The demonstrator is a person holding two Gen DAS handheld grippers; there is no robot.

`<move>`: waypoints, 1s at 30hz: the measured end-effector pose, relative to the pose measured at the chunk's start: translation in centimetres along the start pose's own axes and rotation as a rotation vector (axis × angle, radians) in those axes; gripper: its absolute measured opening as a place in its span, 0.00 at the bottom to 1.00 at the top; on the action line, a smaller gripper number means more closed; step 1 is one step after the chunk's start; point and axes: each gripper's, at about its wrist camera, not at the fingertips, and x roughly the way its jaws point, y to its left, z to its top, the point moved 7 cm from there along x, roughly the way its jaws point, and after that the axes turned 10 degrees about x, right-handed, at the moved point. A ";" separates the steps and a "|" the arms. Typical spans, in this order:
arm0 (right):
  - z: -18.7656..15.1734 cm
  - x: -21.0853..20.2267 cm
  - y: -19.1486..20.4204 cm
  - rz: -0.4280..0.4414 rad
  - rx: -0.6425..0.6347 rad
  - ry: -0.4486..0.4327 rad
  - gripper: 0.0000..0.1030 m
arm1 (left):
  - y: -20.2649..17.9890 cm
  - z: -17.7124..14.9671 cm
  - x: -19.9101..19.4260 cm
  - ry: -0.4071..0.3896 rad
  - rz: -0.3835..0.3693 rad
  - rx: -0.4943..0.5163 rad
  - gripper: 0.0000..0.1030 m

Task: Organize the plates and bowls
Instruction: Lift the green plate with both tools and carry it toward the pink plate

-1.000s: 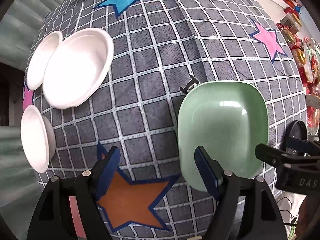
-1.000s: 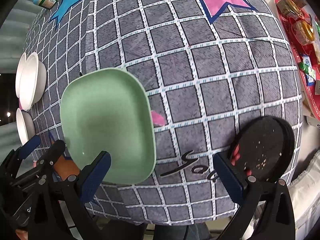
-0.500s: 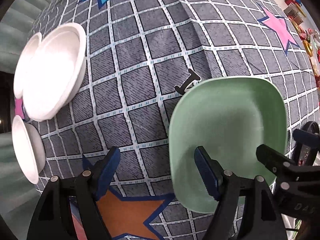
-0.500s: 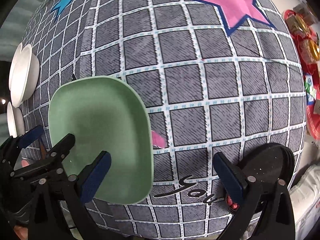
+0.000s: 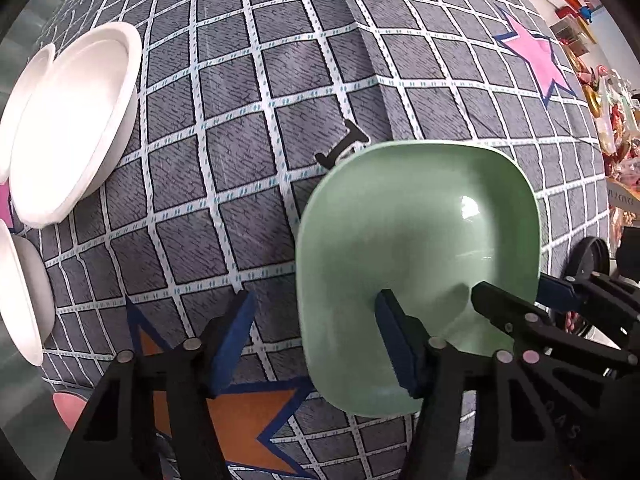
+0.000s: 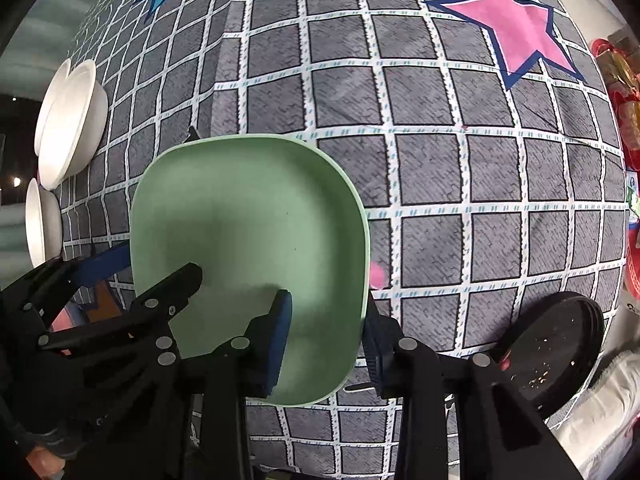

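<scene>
A pale green square plate (image 5: 416, 248) (image 6: 248, 216) lies on the checked tablecloth near the front edge. My left gripper (image 5: 316, 308) straddles the plate's left rim, one finger on the cloth and one over the plate's inside. Its jaws are closing, with a wide gap still showing beside the rim. My right gripper (image 6: 326, 308) straddles the plate's right rim, and its jaws are closing too. One pad is inside the plate and the other just outside the rim, not clearly pressing. Several white bowls (image 5: 72, 120) (image 6: 68, 120) sit at the left edge.
A black round plate (image 6: 556, 344) (image 5: 592, 256) with crumbs lies at the front right corner. A white bowl (image 5: 20, 292) sits at the near left edge. Red trays with packets (image 6: 628, 120) stand beyond the table's right side. The tablecloth (image 5: 240, 120) has a raised fold.
Both grippers have come down closer to the green plate. The right one moved left so that its left finger is inside the plate, and its jaws narrowed sharply. The left jaws narrowed too.
</scene>
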 end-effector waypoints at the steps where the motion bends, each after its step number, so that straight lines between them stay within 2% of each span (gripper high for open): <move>1: -0.2 0.1 0.7 0.001 0.000 0.007 0.36 | 0.0 -0.3 0.0 0.000 0.001 0.004 0.60; 19: -6.4 4.4 11.6 -0.029 -0.106 0.098 0.36 | 1.5 -10.2 3.1 0.038 0.046 -0.024 0.60; 27: -11.1 6.6 15.9 -0.047 -0.143 0.123 0.36 | 2.9 -16.1 4.7 0.060 0.055 -0.021 0.59; 30: -12.6 7.6 17.0 -0.046 -0.151 0.134 0.36 | 3.5 -19.0 4.8 0.059 0.036 -0.016 0.53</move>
